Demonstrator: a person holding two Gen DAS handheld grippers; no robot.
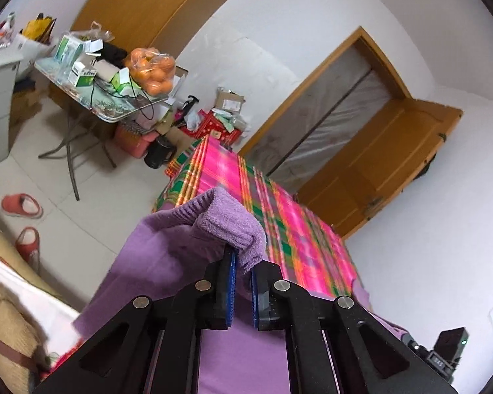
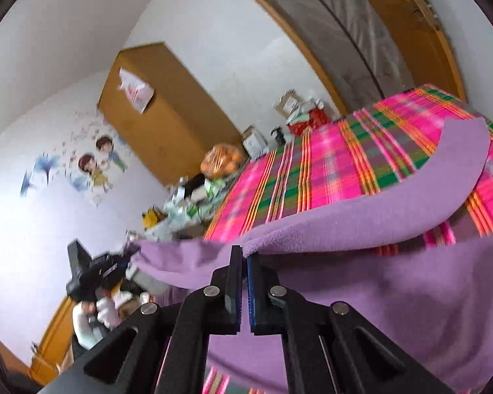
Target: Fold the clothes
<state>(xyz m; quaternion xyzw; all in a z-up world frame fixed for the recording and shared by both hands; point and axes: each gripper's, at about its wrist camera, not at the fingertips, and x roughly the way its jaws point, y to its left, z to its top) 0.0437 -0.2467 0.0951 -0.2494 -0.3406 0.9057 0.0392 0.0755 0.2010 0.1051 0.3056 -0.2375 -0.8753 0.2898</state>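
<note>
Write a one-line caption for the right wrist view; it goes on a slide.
Right gripper shut on purple garment, lifting its edge above the plaid bedspread.

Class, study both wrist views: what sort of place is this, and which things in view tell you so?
Probably a lived-in bedroom at home. A bed with a plaid sheet fills the middle, a wooden wardrobe stands against the wall, and red slippers lie on the tiled floor.
</note>
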